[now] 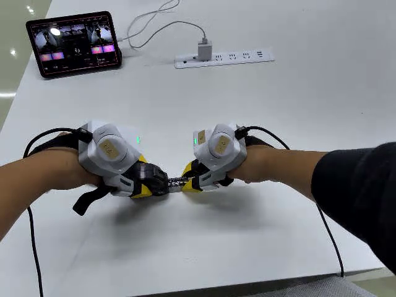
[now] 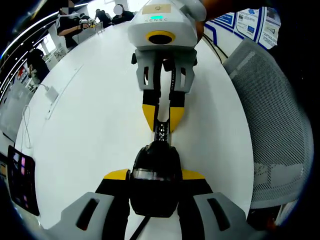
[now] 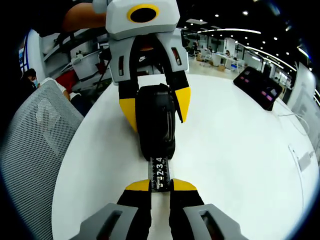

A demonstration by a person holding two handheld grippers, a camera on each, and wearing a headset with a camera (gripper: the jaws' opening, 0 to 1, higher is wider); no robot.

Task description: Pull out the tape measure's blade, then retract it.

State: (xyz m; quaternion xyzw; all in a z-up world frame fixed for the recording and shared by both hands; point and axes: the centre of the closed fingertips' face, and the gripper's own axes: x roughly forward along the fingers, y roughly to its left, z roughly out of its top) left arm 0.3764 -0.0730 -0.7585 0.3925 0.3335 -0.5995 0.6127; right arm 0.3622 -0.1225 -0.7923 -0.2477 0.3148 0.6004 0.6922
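One tape measure (image 2: 155, 175), black case, held low over the white table (image 1: 247, 235) near its front edge, between the two grippers. Contact between case and table: cannot tell. Case clamped across its sides by the left gripper (image 1: 148, 180), jaws narrowed onto it, yellow tips pressed to either flank. Short length of blade (image 3: 159, 175) drawn out of the case mouth, printed numerals showing, spanning the small gap between the grippers. Blade end pinched by the right gripper (image 3: 160, 186), jaws closed almost together on it, one yellow tip on each side of the strip. Grippers facing each other tip to tip, just apart, each carried in a hand: left hand (image 1: 68, 167) on a bare forearm, right hand (image 1: 260, 162) ahead of a dark sleeve (image 1: 359, 192). Black cables (image 1: 328, 235) trailing from both grippers across the table toward its front edge.

Farther back on the table, well apart from the grippers: one tablet (image 1: 74, 42), screen lit, at the far left; one white power strip (image 1: 224, 58) to its right, with a white charger (image 1: 205, 48) plugged into its left end and a pale cord (image 1: 154, 28) looping away from it. One grey mesh chair (image 2: 270, 125) beside the table on the person's side. Open office beyond, with ceiling lights and people at distant desks, seen in both gripper views.
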